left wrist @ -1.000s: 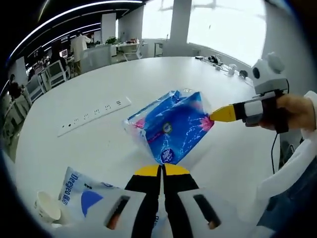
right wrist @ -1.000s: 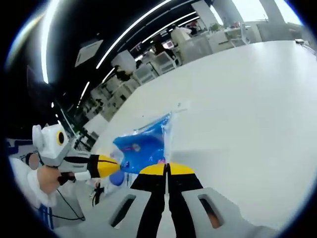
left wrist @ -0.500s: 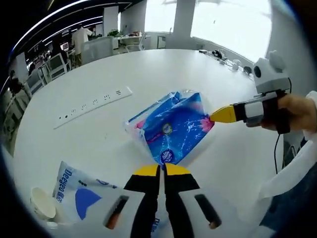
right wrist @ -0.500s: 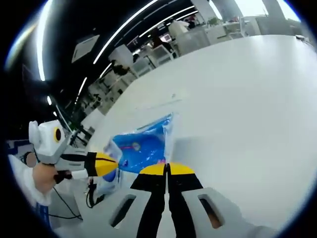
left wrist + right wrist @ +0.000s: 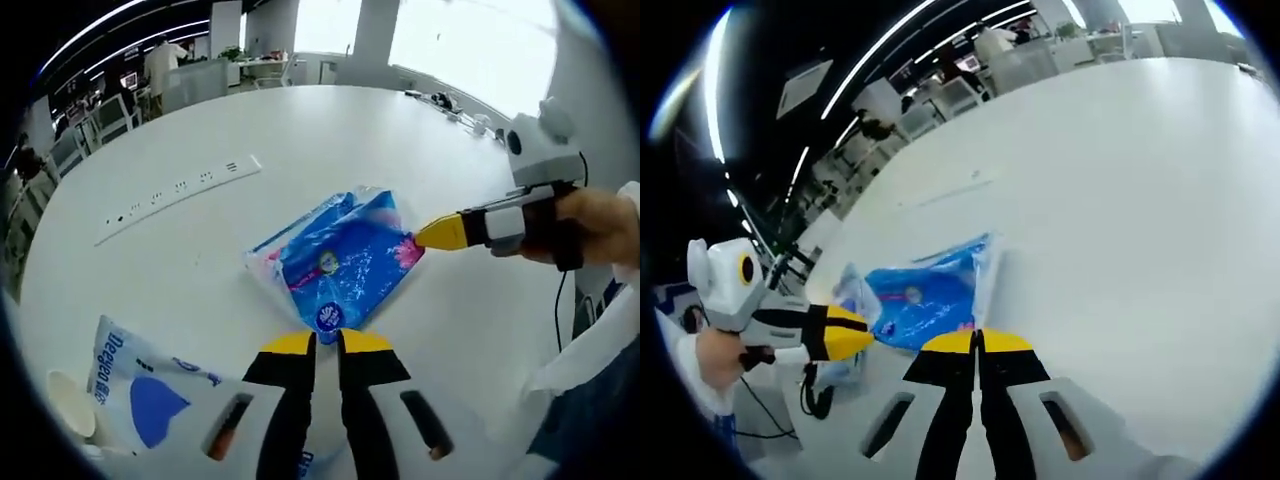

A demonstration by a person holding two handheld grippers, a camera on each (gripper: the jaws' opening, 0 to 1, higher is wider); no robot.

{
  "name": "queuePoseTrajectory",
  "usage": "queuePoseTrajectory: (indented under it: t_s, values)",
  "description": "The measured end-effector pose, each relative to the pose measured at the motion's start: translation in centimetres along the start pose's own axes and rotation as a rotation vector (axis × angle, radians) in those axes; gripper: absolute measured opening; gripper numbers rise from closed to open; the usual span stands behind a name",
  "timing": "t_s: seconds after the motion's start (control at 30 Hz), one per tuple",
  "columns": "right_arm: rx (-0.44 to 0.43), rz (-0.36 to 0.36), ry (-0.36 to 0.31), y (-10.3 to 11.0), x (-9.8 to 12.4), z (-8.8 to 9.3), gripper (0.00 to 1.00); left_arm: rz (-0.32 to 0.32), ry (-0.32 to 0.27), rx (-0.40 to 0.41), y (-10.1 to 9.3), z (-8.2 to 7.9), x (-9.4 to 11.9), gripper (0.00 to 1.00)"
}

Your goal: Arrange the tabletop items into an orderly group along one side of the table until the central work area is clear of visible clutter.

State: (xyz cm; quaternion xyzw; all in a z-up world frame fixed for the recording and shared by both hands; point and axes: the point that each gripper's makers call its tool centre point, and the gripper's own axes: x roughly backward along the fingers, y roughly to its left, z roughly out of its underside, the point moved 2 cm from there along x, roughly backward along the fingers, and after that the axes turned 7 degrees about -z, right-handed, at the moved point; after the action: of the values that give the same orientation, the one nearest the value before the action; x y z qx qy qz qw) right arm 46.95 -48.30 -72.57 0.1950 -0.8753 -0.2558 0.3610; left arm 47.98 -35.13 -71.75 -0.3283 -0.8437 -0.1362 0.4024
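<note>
Left hand-held gripper now slightly parted, empty; right hand-held gripper closed; tissue pack between.

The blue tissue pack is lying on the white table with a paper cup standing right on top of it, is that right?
Not quite. The blue tissue pack does lie on the white table, but nothing stands on it. In the left gripper view the paper cup sits apart, near the table's edge beside a white and blue bag.
</note>
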Motion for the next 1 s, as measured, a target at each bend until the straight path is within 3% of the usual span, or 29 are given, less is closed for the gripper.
queuePoseTrajectory:
  t_s: [0.7, 1.0]
  values:
    - [-0.087, 0.010, 0.025, -1.2, -0.7, 1.9, 0.00, -0.001, 0.056, 0.034, 0.0, 1.6, -1.7, 0.10]
    - [-0.069, -0.003, 0.025, -1.1, -0.6, 2.1, 0.00, -0.023, 0.063, 0.041, 0.3, 1.9, -1.7, 0.14]
